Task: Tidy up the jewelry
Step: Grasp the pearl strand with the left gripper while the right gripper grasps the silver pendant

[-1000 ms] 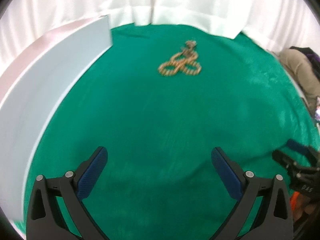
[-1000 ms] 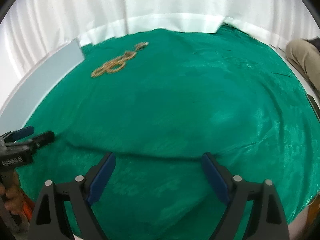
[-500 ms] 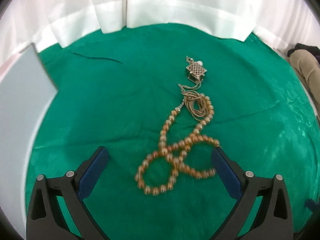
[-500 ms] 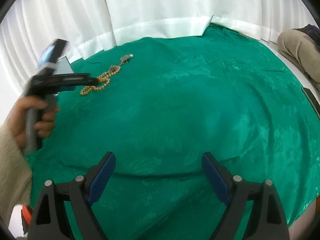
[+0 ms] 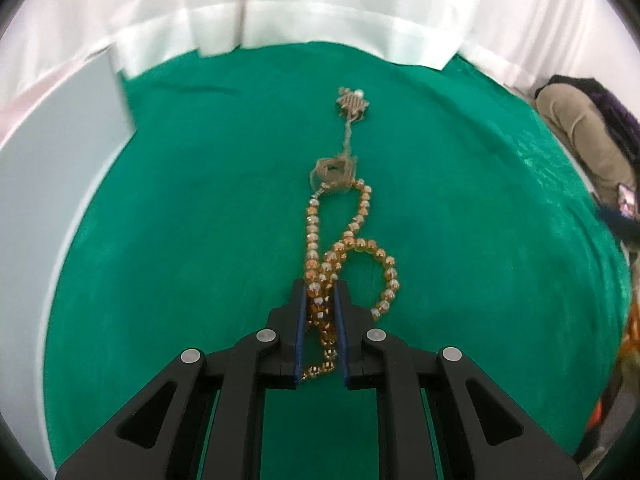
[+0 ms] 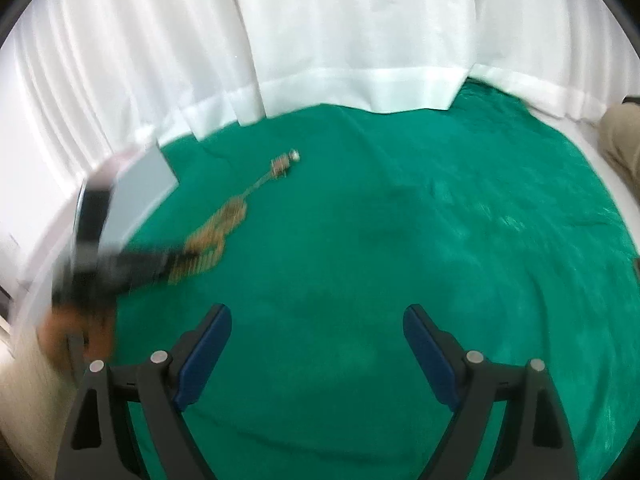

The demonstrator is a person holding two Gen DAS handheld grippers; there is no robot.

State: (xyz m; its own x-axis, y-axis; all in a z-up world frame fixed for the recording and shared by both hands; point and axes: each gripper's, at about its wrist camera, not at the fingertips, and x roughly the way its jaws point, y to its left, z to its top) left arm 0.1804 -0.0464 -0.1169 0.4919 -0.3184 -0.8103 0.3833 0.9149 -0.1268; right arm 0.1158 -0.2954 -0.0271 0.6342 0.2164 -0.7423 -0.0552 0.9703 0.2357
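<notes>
From my left wrist camera, my left claw [image 5: 320, 300] is pinched nearly closed, its two blue pads clamped on the near end of the amber bead necklace [image 5: 352, 240]. Beads are squeezed between the pads and a few more trail back under the claw toward the camera. Beyond the fingertips the bead strand loops twice on the green cloth [image 5: 180, 240], one loop curling to the right of the claw, the other running away from it. At the far end of the beads sits a small coil of thin chain [image 5: 334, 172], and past that a thin strand leads to a square filigree pendant [image 5: 352, 103] with a pale bead at its far edge. A grey flat board [image 5: 52, 184] lies along the cloth's left edge, well apart from the necklace. White curtain [image 5: 320, 8] hangs behind the cloth.

From my right wrist camera, my right claw [image 6: 318, 354] is spread wide with nothing between its blue pads, hovering over bare green cloth [image 6: 400, 240]. Far to its left, blurred, my left claw [image 6: 168, 264] grips the necklace [image 6: 224, 220] at its near end; the strand stretches away from it to the pendant [image 6: 282, 165]. The grey board [image 6: 140, 188] sits just beyond the left claw, by the curtain [image 6: 320, 40].
</notes>
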